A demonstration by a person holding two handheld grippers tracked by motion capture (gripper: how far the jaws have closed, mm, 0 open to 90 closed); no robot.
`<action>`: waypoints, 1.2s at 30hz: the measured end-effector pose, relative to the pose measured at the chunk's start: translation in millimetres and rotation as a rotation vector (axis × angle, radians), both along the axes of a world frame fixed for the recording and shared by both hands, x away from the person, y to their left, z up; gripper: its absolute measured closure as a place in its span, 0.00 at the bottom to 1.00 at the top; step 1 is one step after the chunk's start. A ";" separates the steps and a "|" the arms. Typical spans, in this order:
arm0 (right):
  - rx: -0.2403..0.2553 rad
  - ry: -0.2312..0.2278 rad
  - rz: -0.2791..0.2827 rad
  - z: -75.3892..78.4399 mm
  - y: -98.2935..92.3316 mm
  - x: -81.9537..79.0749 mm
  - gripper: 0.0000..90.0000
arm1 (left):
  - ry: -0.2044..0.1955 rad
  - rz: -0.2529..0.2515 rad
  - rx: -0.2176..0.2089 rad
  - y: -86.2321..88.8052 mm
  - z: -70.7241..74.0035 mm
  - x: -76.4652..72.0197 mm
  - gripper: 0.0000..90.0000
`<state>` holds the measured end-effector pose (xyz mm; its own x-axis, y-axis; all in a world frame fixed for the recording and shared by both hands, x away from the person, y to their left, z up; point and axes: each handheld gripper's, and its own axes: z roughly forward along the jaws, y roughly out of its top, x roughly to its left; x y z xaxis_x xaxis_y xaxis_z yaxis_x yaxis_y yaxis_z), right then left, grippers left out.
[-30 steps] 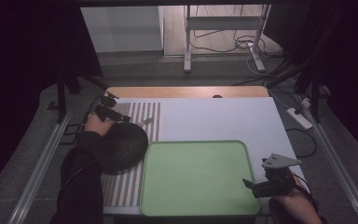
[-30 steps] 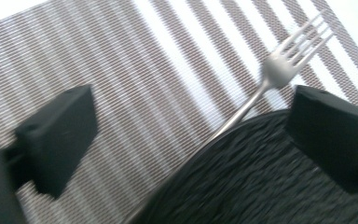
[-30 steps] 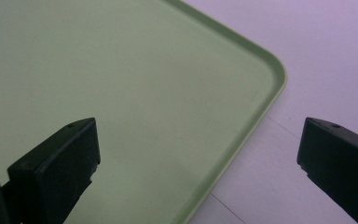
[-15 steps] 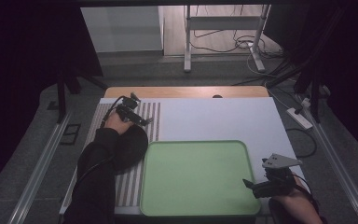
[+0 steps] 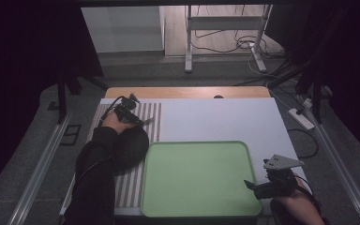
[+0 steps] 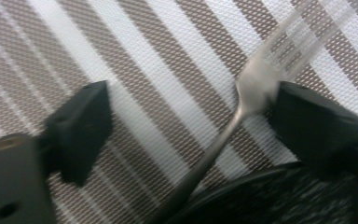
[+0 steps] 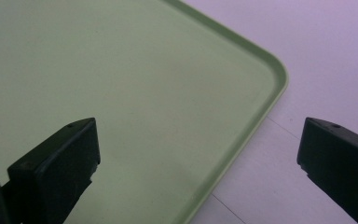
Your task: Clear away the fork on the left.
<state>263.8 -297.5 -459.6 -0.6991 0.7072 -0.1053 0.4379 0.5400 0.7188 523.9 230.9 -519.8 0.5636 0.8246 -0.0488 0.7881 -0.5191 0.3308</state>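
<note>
**Left jaws wide around a fork on the striped mat**

Hovering over the striped placemat (image 6: pixel 135 88), the left gripper (image 6: pixel 186 116) has its jaws spread wide. A metal fork (image 6: pixel 249 91) lies between them, close against the right-hand jaw, its handle running down onto the rim of a dark plate (image 6: pixel 261 200). The fork tines are blurred. The right gripper (image 7: pixel 198 154) has its jaws wide apart, holding nothing, above the near right corner of the green tray (image 7: pixel 121 93) on the white tabletop (image 7: pixel 317 56).
</note>
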 end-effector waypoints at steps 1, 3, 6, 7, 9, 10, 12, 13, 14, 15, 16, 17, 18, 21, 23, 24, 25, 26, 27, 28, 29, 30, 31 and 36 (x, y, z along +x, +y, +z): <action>0.000 0.000 0.000 0.0 0.0 0.0 0.00 | -0.007 0.005 -0.004 3.1 0.9 -0.2 0.25; 0.000 -0.002 -0.001 -0.1 0.2 -0.2 0.00 | -0.021 0.016 -0.013 9.3 2.1 -1.0 0.36; -0.001 -0.002 -0.001 -0.1 0.2 -0.2 0.00 | -0.041 0.031 -0.032 18.2 2.4 -3.1 0.55; -0.001 -0.002 -0.001 -0.1 0.2 -0.2 0.00 | -0.041 0.031 -0.032 18.2 2.4 -3.1 0.61; 0.000 -0.002 0.001 -0.1 0.0 -0.1 0.00 | -0.051 0.041 -0.050 24.4 1.7 -4.8 0.71; -0.001 -0.002 0.001 -0.1 0.0 -0.2 0.00 | -0.057 0.048 -0.060 31.2 1.3 -7.1 0.79; -0.001 -0.003 0.001 -0.1 0.0 -0.3 0.00 | -0.050 0.044 -0.087 36.8 0.7 -9.2 0.88; -0.002 -0.002 0.001 0.0 0.0 -0.3 0.00 | -0.047 0.030 -0.089 38.3 0.8 -10.1 0.90; -0.001 -0.002 0.001 -0.1 0.0 -0.2 0.00 | -0.044 0.021 -0.087 39.1 1.0 -10.9 0.92; -0.001 -0.002 0.001 -0.1 0.0 -0.2 0.00 | -0.044 0.021 -0.087 39.1 1.0 -10.9 0.95; -0.001 -0.002 0.001 -0.1 0.0 -0.2 0.00 | -0.035 0.037 -0.096 41.2 1.0 -11.0 0.95; -0.001 -0.002 0.001 -0.1 0.0 -0.2 0.00 | -0.035 0.037 -0.096 41.2 1.0 -11.0 0.95; -0.001 -0.002 0.001 -0.1 0.1 -0.2 0.00 | -0.043 0.054 -0.089 43.2 1.0 -11.8 0.95; -0.001 -0.002 0.000 0.0 0.2 -0.3 0.00 | -0.052 0.065 -0.083 46.7 1.0 -12.6 0.95; -0.001 -0.001 -0.001 0.0 0.2 -0.3 0.00 | -0.051 0.080 -0.079 51.4 2.5 -13.6 0.95; 0.000 -0.001 -0.001 -0.1 0.2 -0.2 0.00 | -0.048 0.082 -0.083 54.4 3.5 -14.2 0.95; 0.000 0.001 -0.001 0.0 0.1 -0.1 0.00 | -0.052 0.086 -0.072 57.1 5.2 -15.3 0.95; 0.000 0.001 -0.001 -0.1 0.1 0.0 0.00 | -0.047 0.087 -0.046 62.2 8.2 -17.5 0.95; 0.000 0.001 -0.001 0.0 0.2 -0.1 0.00 | -0.046 0.089 -0.026 64.4 9.6 -18.9 0.95; -0.001 0.000 -0.001 0.0 0.3 -0.2 0.00 | -0.045 0.091 -0.008 66.8 10.9 -20.3 0.95; -0.002 0.000 -0.001 -0.1 0.4 -0.2 0.00 | -0.040 0.091 0.000 69.2 11.9 -21.8 0.95; -0.004 0.000 0.000 -0.1 0.6 -0.3 0.00 | -0.038 0.089 0.011 72.1 13.3 -23.3 0.95; -0.005 0.001 0.000 0.0 0.6 -0.3 0.00 | -0.037 0.091 0.018 74.8 14.6 -25.0 0.95; -0.007 0.001 0.002 -0.1 0.9 -0.1 0.00 | -0.034 0.102 0.017 84.6 19.8 -32.1 0.95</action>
<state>263.7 -296.6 -459.8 -0.7005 0.7052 -0.1097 0.4379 0.5460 0.7142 491.8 315.5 -500.0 0.4779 0.8783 -0.0165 0.8257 -0.4426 0.3498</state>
